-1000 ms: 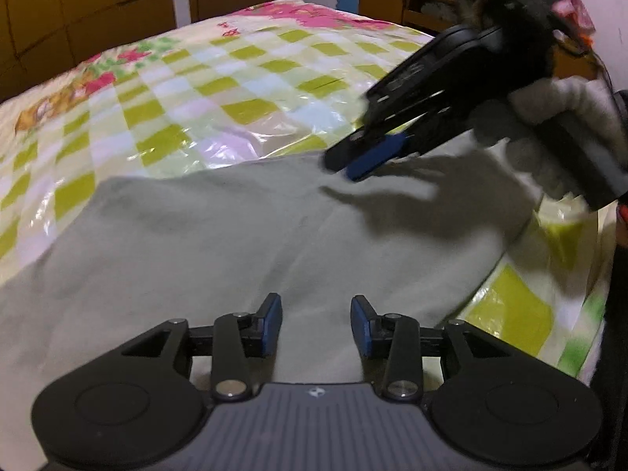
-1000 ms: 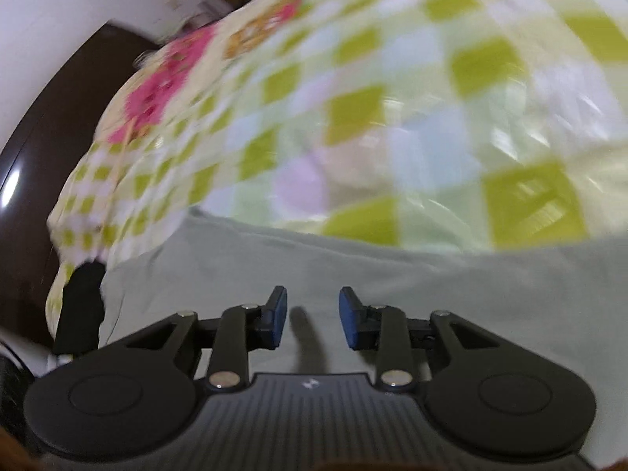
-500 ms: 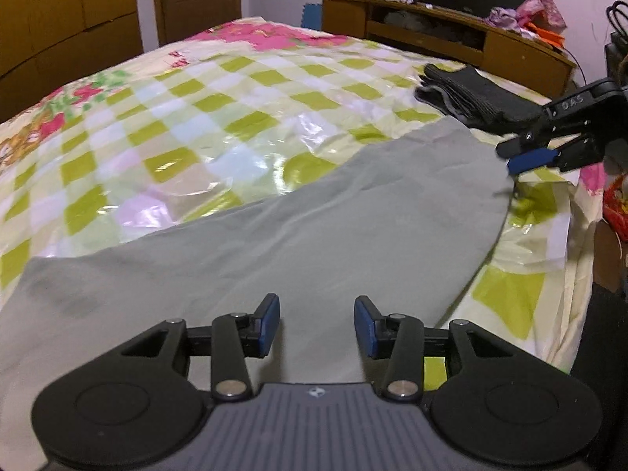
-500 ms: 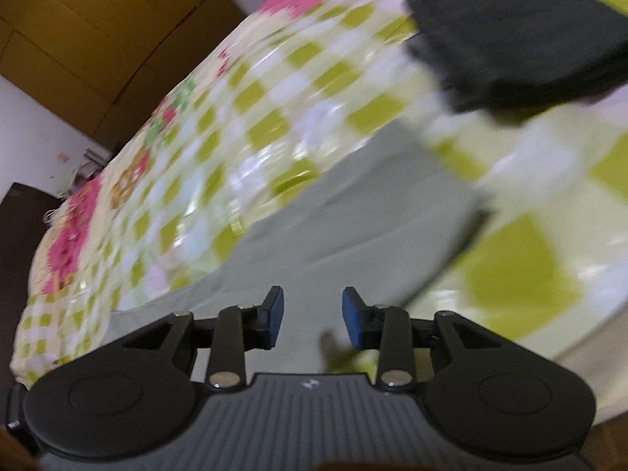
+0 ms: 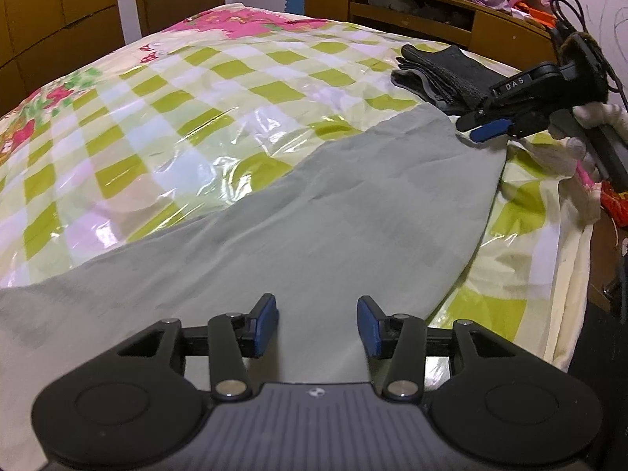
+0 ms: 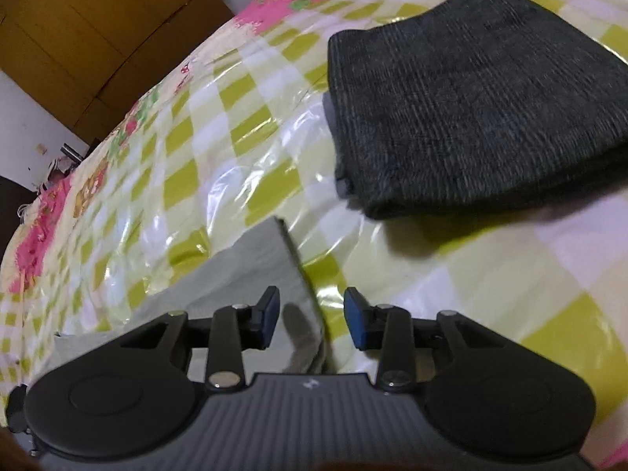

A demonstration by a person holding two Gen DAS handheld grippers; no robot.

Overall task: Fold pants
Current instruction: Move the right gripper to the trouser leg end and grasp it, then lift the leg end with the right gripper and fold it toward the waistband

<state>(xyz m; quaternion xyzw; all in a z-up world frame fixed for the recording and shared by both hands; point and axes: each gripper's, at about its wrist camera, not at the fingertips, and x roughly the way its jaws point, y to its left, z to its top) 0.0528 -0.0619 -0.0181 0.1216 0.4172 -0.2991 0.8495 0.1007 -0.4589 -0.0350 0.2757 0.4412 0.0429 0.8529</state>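
grey pants (image 5: 322, 212) lie spread flat across the near part of a bed, on a glossy sheet (image 5: 188, 90) checked in green, white and yellow with pink flowers at its far end. the left gripper (image 5: 317, 325) hangs low above the pants near the bed's front edge, its blue pads (image 5: 263, 324) well apart and the jaws opening; the cloth lies under them and neither pad presses on it. from the left wrist camera, the right gripper (image 5: 484, 127) reaches in from the right side, held by a hand in a pale glove (image 5: 588, 129), its blue tip just above the far corner of the pants. from the right wrist camera, the right gripper (image 6: 312, 324) hovers over that corner of the pants (image 6: 259, 271), jaws partly parted and opening, the cloth's edge running under the gap with no pad gripping it. a folded dark garment (image 6: 471, 94) sits on the sheet (image 6: 490, 274) just beyond the corner, apart from the pants. a wooden unit (image 5: 416, 4) stands past the bed's far side, wooden closet doors (image 5: 59, 19) to the left
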